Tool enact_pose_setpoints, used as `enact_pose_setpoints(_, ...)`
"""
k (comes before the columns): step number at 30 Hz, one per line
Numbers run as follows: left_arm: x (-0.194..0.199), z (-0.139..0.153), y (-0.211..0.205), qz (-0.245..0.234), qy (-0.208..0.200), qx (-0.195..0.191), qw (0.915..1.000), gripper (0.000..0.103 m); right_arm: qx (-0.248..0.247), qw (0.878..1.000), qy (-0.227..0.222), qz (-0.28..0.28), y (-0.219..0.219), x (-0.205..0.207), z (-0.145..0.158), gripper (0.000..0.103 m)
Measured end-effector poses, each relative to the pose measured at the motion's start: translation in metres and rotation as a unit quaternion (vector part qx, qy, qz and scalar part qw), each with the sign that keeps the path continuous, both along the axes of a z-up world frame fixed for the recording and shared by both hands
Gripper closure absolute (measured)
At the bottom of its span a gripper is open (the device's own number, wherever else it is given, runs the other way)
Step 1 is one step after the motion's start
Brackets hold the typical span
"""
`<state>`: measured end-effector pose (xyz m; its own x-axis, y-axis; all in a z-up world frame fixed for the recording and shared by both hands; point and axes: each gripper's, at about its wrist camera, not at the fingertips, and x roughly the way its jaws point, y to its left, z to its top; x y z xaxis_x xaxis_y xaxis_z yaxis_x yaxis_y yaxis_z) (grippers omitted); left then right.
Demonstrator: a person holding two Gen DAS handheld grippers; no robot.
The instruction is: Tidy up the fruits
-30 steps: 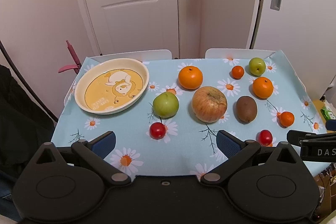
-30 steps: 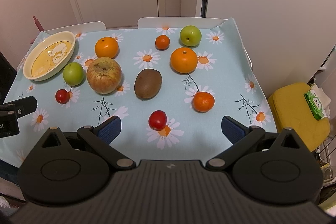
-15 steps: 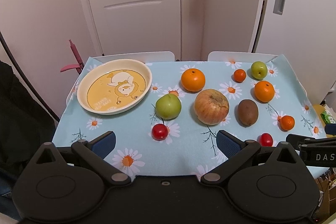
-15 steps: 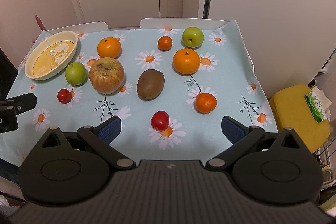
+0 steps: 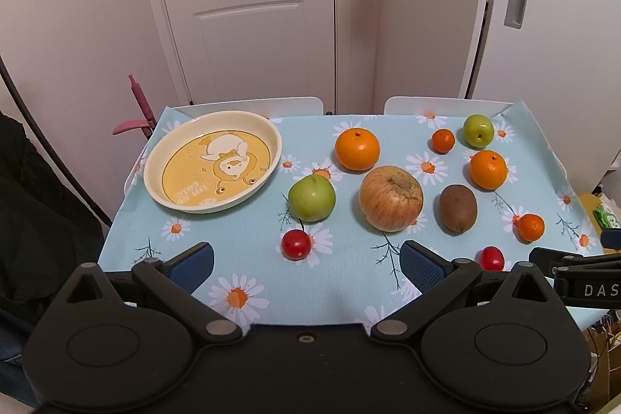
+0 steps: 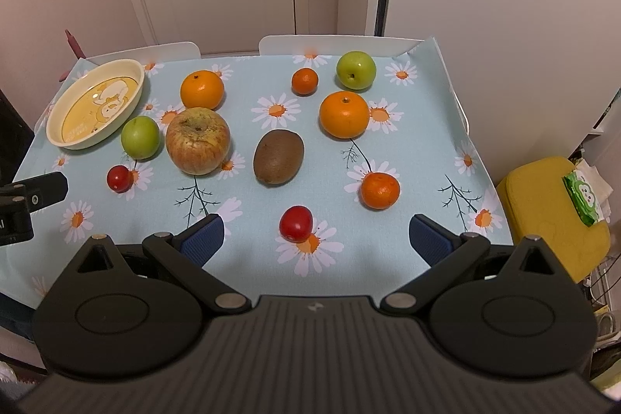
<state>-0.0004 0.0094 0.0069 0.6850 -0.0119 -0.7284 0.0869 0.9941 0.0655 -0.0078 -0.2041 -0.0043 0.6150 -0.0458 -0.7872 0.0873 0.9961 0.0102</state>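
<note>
A cream dish with a yellow cartoon base (image 5: pixel 212 163) (image 6: pixel 96 103) stands empty at the table's far left. Loose fruit lies on the daisy tablecloth: a big apple (image 5: pixel 390 198) (image 6: pixel 198 140), a kiwi (image 5: pixel 457 208) (image 6: pixel 278 156), two large oranges (image 5: pixel 357 149) (image 6: pixel 344 114), two green apples (image 5: pixel 311 197) (image 6: pixel 356 70), two small tangerines (image 6: pixel 380 190) (image 6: pixel 305 80) and two red cherry tomatoes (image 5: pixel 296 245) (image 6: pixel 296 223). My left gripper (image 5: pixel 306 264) is open and empty over the near edge, just short of one tomato. My right gripper (image 6: pixel 316 239) is open and empty, just short of the other tomato.
A white door and wall stand behind the table, with two white chair backs (image 5: pixel 271 105) at the far edge. A yellow stool (image 6: pixel 551 212) with a green packet stands right of the table. A pink handle (image 5: pixel 134 111) sticks up at the far left.
Both grippers have tilted up and eased slightly forward, so the table sits lower in both views. No fruit has moved. Both stay open.
</note>
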Motion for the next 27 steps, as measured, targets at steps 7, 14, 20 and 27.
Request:
enact_pose_setpoints(7,0.0002,0.0006,0.0004,0.0,-0.002,0.001,1.0,0.0,-0.001,1.0,-0.001,0.001,0.0013,0.0006,0.0006,0.0)
enact_pose_setpoints(14,0.0014,0.0013,0.0011,-0.001,-0.002,0.0,1.0,0.0,0.0,1.0,0.0,0.001,0.0012,0.0008,0.0002,0.0)
enact_pose_setpoints(20,-0.0004,0.001,0.0012,0.0,-0.003,0.0,1.0,0.0,-0.005,1.0,0.004,0.004,0.0025,0.0017,-0.0019,0.0)
enact_pose_setpoints(27,-0.0001,0.0011,0.0013,0.0,-0.003,0.001,1.0,0.0,-0.005,1.0,0.002,0.004,0.0037,0.0018,-0.0016,0.0)
